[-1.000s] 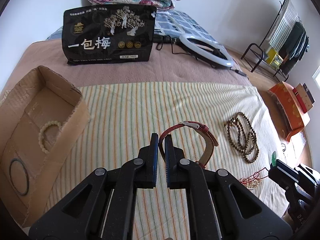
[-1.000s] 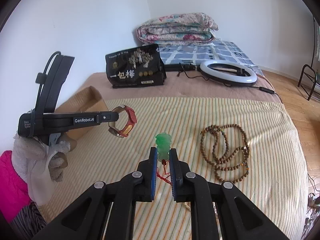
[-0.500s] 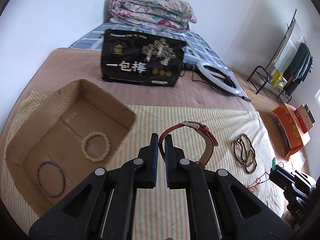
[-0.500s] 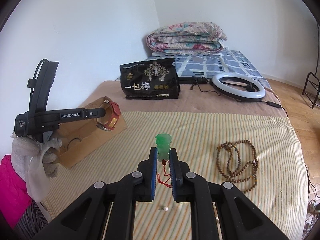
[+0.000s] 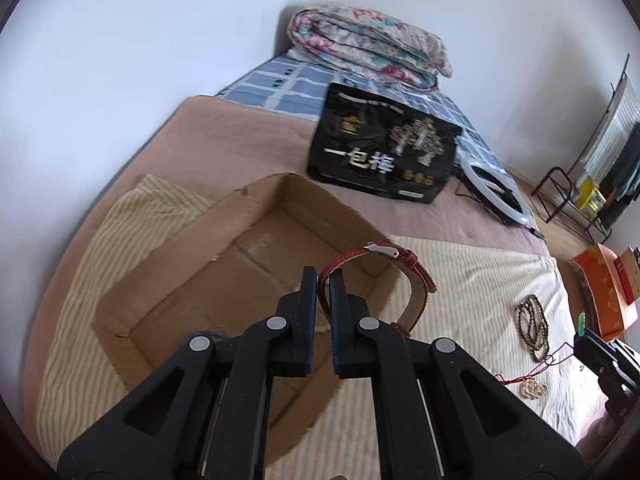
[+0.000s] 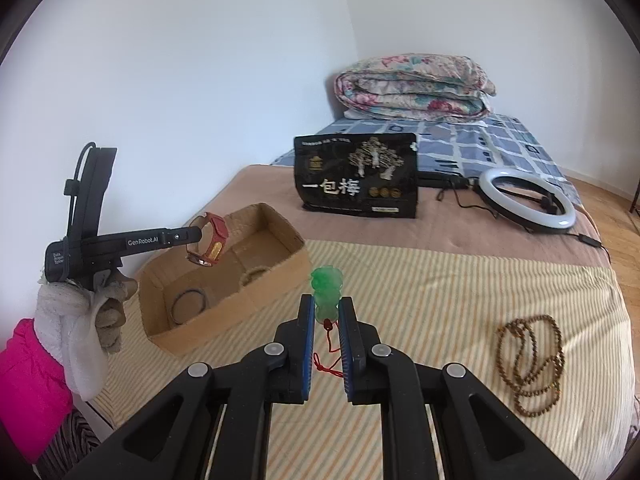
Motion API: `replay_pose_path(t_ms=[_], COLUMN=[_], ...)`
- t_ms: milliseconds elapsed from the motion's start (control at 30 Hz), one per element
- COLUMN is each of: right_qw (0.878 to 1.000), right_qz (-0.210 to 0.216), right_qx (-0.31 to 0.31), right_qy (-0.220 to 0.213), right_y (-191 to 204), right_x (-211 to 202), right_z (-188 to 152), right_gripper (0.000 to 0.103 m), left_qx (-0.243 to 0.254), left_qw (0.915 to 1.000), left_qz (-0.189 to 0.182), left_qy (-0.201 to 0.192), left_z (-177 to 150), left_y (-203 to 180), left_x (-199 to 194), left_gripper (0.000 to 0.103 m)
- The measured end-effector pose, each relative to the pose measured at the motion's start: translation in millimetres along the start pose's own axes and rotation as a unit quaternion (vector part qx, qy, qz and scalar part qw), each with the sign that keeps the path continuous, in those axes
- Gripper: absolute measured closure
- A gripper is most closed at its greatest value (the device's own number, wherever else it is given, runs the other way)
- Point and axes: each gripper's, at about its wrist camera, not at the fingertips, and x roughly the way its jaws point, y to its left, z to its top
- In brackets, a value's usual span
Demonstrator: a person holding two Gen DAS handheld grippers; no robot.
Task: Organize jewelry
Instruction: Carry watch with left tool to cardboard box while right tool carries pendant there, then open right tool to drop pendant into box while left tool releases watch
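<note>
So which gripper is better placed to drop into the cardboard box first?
Left. The left gripper holds the red watch above the cardboard box; the right gripper, clamping the green pendant, sits short of it.

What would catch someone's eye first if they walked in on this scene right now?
Probably the red watch pinched in the left gripper, held over the cardboard box at the left of the striped cloth. Next, the bright green pendant clamped in the right gripper in the foreground, its red cord dangling. A long string of brown beads lies loose at the right.
</note>
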Motion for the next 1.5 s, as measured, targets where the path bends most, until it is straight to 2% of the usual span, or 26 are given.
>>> replay_pose_path(t_ms=[467, 800, 1000, 1167, 1400, 1500], right_qw=[0.997, 0.995, 0.994, 0.994, 0.995, 0.995], right_qz=[0.053, 0.081, 0.094, 0.087, 0.082, 0.083], right_qx=[-0.049, -0.063, -0.058, -0.056, -0.037, -0.030], right_qy=[-0.002, -0.004, 0.008, 0.024, 0.032, 0.034], right_y=[70, 102, 109, 106, 95, 94], right_x=[48, 83, 109, 132, 147, 153], right_z=[32, 52, 49, 46, 47, 47], right_gripper=[0.093, 0.093, 0.093, 0.093, 0.093, 0.089], left_qx=[-0.039, -0.039, -0.043, -0.038, -0.044, -0.040], left_qw=[0.9982, 0.9974, 0.9968, 0.9964, 0.9957, 0.9961], left_qz=[0.045, 0.060, 0.066, 0.072, 0.077, 0.073], left_qy=[-0.002, 0.006, 0.016, 0.024, 0.028, 0.029], left_z=[5, 3, 2, 1, 1, 2], left_y=[64, 77, 80, 80, 81, 81], left_x=[-3, 1, 8, 14, 19, 20], left_gripper=[0.099, 0.099, 0.099, 0.099, 0.099, 0.099])
